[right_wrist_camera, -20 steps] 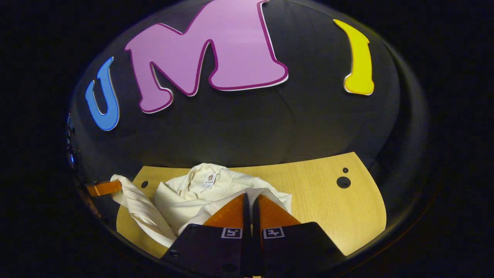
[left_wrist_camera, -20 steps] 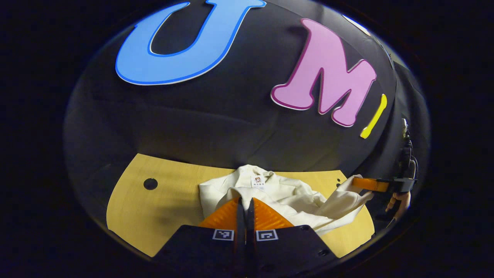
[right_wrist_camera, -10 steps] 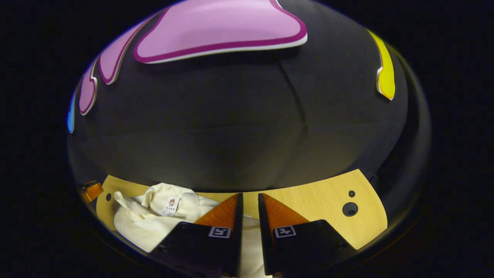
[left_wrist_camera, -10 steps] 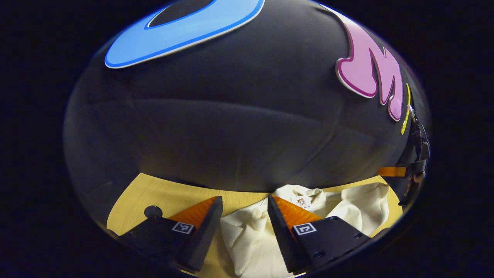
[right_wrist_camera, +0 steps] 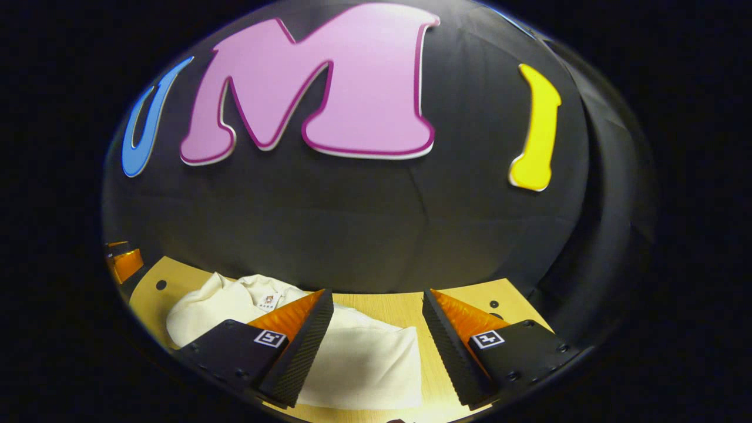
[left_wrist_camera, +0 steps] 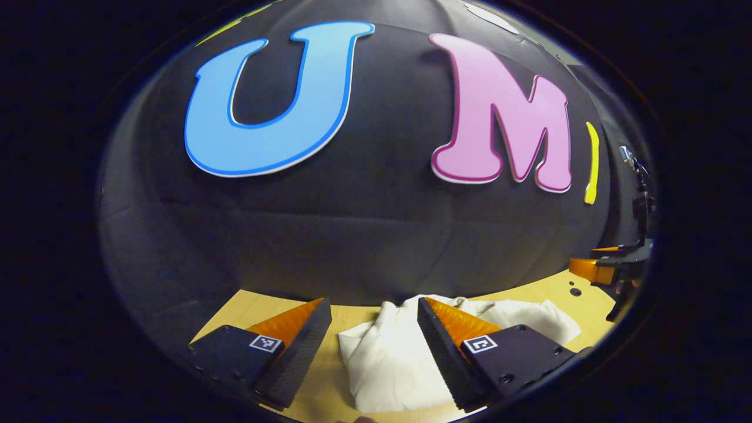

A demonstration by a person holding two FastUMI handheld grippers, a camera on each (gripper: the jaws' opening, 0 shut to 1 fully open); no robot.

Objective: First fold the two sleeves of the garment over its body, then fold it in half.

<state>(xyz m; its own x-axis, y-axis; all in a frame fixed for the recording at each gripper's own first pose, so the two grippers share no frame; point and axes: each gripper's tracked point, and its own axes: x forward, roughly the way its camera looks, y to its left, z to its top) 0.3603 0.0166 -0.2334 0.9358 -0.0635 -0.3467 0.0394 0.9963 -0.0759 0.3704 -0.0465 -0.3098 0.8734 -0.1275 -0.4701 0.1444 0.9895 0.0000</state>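
A cream garment (left_wrist_camera: 388,358) lies in a folded bundle on the wooden table (left_wrist_camera: 258,305). My left gripper (left_wrist_camera: 371,302) is open just above its near left part, with nothing between the fingers. In the right gripper view the garment (right_wrist_camera: 358,364) spreads below and between the fingers, and its collar with a small label (right_wrist_camera: 268,301) lies at the far left. My right gripper (right_wrist_camera: 377,294) is open over the garment's right edge and holds nothing. Each gripper shows at the edge of the other's view: the right gripper (left_wrist_camera: 593,270) and the left gripper (right_wrist_camera: 123,261).
The booth's black cloth wall rises right behind the table (right_wrist_camera: 388,305). Small round holes (right_wrist_camera: 160,285) mark the tabletop near its far corners. Bare wood lies to the garment's right in the right gripper view.
Both grippers were shut on the garment's cloth a second ago; they have let go and stand wide open. The garment has dropped flat onto the table, and both cameras have tilted back up.
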